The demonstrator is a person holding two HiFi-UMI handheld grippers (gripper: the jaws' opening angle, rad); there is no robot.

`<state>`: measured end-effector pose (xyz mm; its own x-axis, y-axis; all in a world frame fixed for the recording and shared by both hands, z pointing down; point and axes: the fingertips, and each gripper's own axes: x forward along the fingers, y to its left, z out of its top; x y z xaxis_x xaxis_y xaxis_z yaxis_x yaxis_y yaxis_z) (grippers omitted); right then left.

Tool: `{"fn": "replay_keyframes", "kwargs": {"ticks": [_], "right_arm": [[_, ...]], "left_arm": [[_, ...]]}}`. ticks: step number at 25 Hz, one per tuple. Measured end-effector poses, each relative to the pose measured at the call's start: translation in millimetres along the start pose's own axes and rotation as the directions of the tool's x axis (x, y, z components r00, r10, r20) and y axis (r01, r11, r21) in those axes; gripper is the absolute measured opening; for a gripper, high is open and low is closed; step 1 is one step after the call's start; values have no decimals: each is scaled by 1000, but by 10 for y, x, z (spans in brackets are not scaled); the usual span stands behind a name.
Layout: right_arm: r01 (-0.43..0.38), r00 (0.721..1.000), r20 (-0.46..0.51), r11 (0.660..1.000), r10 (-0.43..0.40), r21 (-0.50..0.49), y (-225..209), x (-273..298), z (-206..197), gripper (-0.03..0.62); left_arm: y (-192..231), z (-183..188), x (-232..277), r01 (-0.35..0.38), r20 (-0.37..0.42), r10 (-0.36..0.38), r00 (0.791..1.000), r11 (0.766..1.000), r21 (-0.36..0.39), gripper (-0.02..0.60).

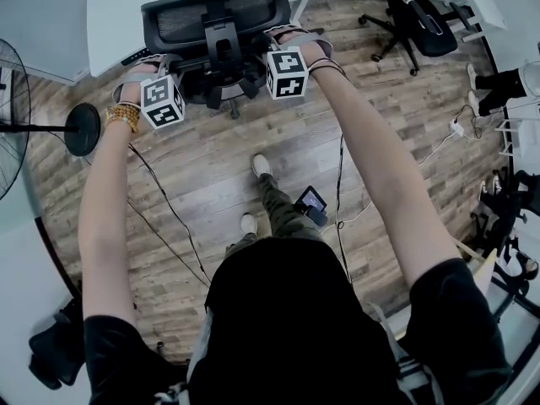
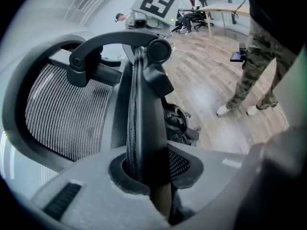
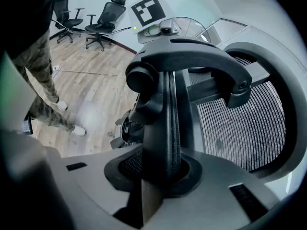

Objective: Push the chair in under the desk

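Chair: backrest at desk edge, seat apparently tucked beneath. Left gripper, right gripper: each pinching backrest side edge. Push judged near complete; release outstanding.

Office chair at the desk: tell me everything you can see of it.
The office chair is black, with a see-through mesh backrest in a plastic frame and a curved support bracket behind it. It stands upright on the wood floor, facing the white desk, with its backrest at the desk's edge. The left gripper and right gripper each clamp a side rim of the backrest.
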<state>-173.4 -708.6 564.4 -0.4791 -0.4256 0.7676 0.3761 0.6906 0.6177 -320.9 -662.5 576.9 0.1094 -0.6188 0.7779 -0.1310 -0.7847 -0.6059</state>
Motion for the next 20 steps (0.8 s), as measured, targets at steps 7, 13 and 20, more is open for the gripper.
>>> {"fn": "replay_keyframes", "kwargs": {"ticks": [7, 13, 20], "right_arm": [[9, 1000, 3, 1000, -9, -12, -3, 72, -21, 86], [6, 1000, 4, 1000, -6, -18, 1, 118, -48, 86], [0, 1000, 9, 1000, 0, -21, 8, 115, -36, 86]], "left_arm": [[-5, -21, 65, -18, -5, 18, 1000, 1000, 0, 72], [-7, -26, 121, -34, -5, 34, 999, 999, 2, 71], [-20, -39, 115, -31, -14, 31, 999, 999, -4, 71]]}}
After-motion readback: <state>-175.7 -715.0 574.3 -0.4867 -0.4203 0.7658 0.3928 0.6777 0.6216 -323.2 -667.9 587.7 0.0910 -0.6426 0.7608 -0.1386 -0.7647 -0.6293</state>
